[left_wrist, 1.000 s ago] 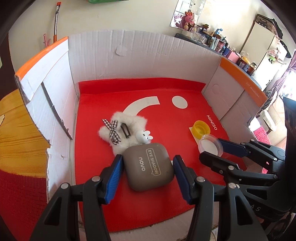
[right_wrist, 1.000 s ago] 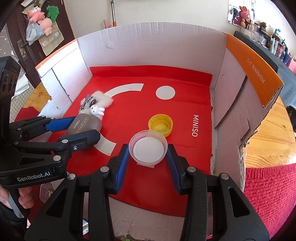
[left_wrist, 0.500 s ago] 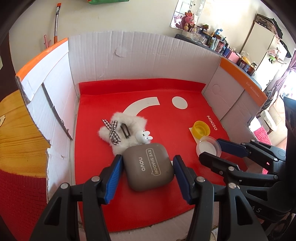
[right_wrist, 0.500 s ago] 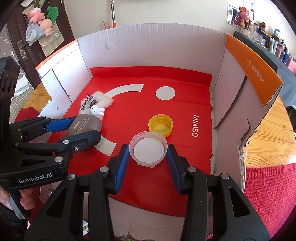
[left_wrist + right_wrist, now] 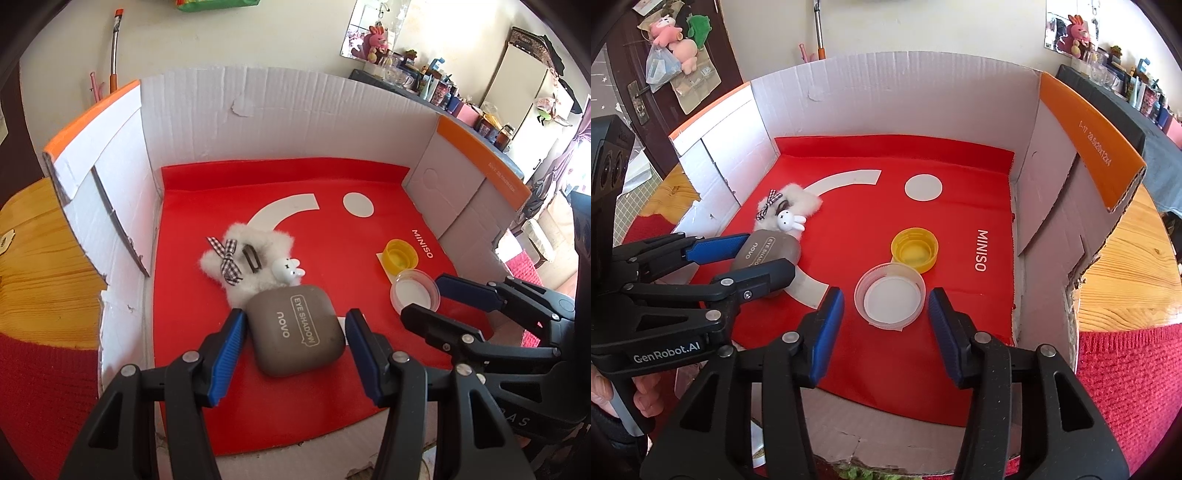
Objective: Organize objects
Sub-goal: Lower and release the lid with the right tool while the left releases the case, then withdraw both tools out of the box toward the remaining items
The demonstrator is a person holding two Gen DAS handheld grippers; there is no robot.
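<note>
Sitting in the near half of the cardboard box (image 5: 897,92), the clear lid (image 5: 890,297) touches the yellow cap (image 5: 915,250); the right gripper (image 5: 886,310), jaws just opening, could nudge both. The left gripper (image 5: 291,341) brackets the eyeshadow case (image 5: 295,328), open, beside the fluffy clip (image 5: 247,254).

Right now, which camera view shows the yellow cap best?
The right wrist view: the yellow cap lies near the middle, open side up, its inside visible, touching the clear lid. In the left wrist view it sits small toward the right edge, distorted, yet unblocked.
</note>
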